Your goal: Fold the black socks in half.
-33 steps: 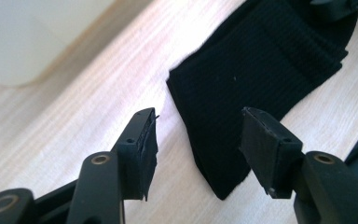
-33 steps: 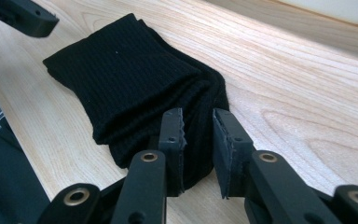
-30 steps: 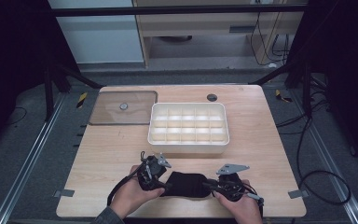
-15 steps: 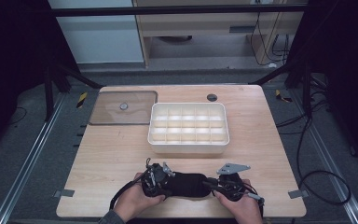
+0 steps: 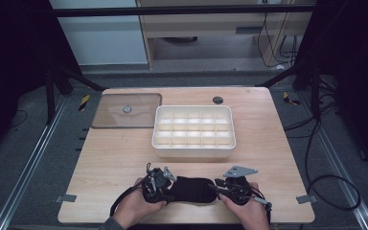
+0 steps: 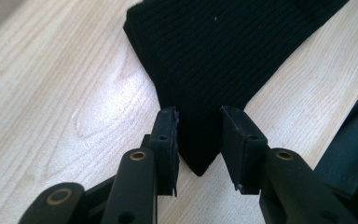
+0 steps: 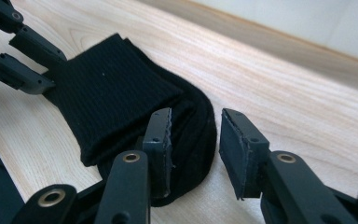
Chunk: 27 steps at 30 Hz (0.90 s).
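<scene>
The black sock (image 5: 191,189) lies at the table's (image 5: 124,153) near edge, its long axis running between your grippers. Left gripper (image 6: 198,126) narrowly straddles one corner; right gripper (image 7: 196,135) gapes over the folded end, neither gripping.

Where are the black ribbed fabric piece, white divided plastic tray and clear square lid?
black ribbed fabric piece (image 5: 193,189), high view, middle of the folded cloth between the two claws.
white divided plastic tray (image 5: 193,151), high view, near wall.
clear square lid (image 5: 112,115), high view, bare panel left of its knob.
</scene>
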Each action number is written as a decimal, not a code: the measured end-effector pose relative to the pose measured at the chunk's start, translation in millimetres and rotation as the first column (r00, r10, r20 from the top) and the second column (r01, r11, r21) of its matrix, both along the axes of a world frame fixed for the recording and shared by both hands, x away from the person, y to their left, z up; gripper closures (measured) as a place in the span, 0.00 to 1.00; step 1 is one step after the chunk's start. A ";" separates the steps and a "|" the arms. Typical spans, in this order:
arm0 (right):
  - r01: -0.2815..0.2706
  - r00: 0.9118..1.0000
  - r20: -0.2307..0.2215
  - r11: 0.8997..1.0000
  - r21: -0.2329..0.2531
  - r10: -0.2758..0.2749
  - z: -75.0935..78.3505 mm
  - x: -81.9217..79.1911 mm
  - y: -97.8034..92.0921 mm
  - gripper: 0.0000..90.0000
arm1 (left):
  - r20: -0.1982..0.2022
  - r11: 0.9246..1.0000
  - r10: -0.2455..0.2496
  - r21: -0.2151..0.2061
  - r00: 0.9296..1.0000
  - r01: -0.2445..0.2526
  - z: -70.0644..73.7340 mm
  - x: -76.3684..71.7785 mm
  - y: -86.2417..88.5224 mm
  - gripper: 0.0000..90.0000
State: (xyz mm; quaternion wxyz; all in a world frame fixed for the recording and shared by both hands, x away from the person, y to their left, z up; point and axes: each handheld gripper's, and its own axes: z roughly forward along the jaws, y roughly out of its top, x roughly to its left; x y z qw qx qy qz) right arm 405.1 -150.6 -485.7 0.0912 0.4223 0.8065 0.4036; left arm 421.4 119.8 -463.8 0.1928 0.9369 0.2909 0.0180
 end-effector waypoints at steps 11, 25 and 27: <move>-0.003 0.998 -0.056 1.000 -0.028 0.002 -4.8 1.4 1.5 0.89 | -0.012 1.000 0.000 -0.024 1.000 -0.001 -3.7 2.5 1.1 0.85; -0.014 0.999 -0.047 1.000 -0.010 0.013 -4.1 1.9 2.7 0.92 | 0.000 0.999 -0.002 -0.038 1.000 0.002 0.2 4.5 4.5 0.92; -0.017 0.999 -0.045 1.000 -0.007 0.017 -4.3 1.9 3.3 0.92 | 0.001 0.999 -0.007 -0.034 1.000 0.007 1.5 5.5 5.3 0.92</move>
